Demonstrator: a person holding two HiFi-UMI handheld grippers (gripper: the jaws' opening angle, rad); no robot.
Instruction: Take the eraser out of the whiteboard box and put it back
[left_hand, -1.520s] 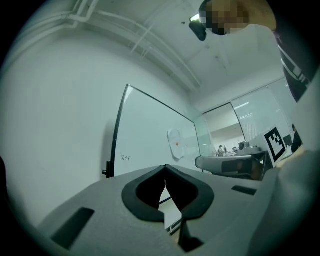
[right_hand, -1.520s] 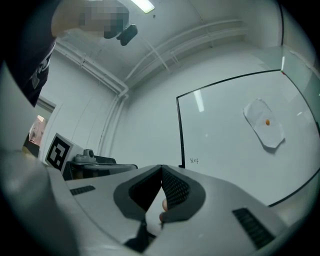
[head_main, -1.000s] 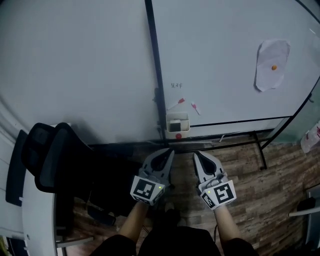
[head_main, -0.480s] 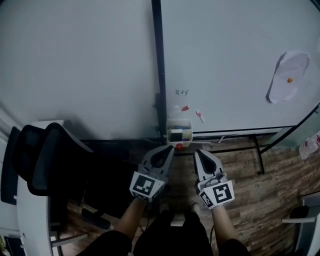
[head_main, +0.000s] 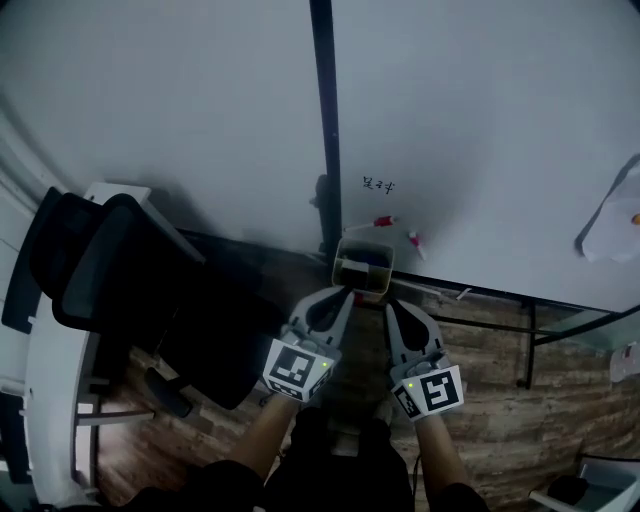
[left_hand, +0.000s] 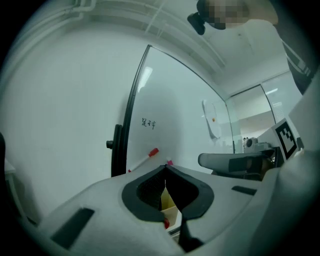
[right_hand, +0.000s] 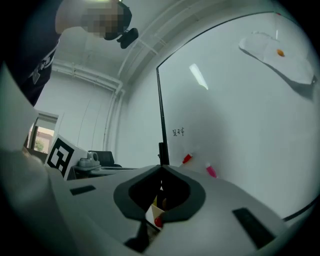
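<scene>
Beneath the whiteboard (head_main: 480, 120), mid-frame, the box (head_main: 363, 265) may be knocked by the left gripper (head_main: 343, 294) and right gripper (head_main: 391, 309), both closed empty

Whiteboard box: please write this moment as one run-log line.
left tool: shut, empty | right tool: shut, empty | whiteboard box: ahead of both tips, not gripped

The whiteboard (head_main: 480, 120) carries the whiteboard box (head_main: 363, 265) at its lower left corner, beside the dark frame post (head_main: 324, 120). Just above the box, a red-capped marker (head_main: 385, 221) and a pink-capped marker (head_main: 415, 240) cling to the board under a small scribble (head_main: 378, 185), and a paper sheet (head_main: 610, 225) hangs far right. A black office chair (head_main: 110, 280) stands on the wooden floor (head_main: 490, 350).
</scene>
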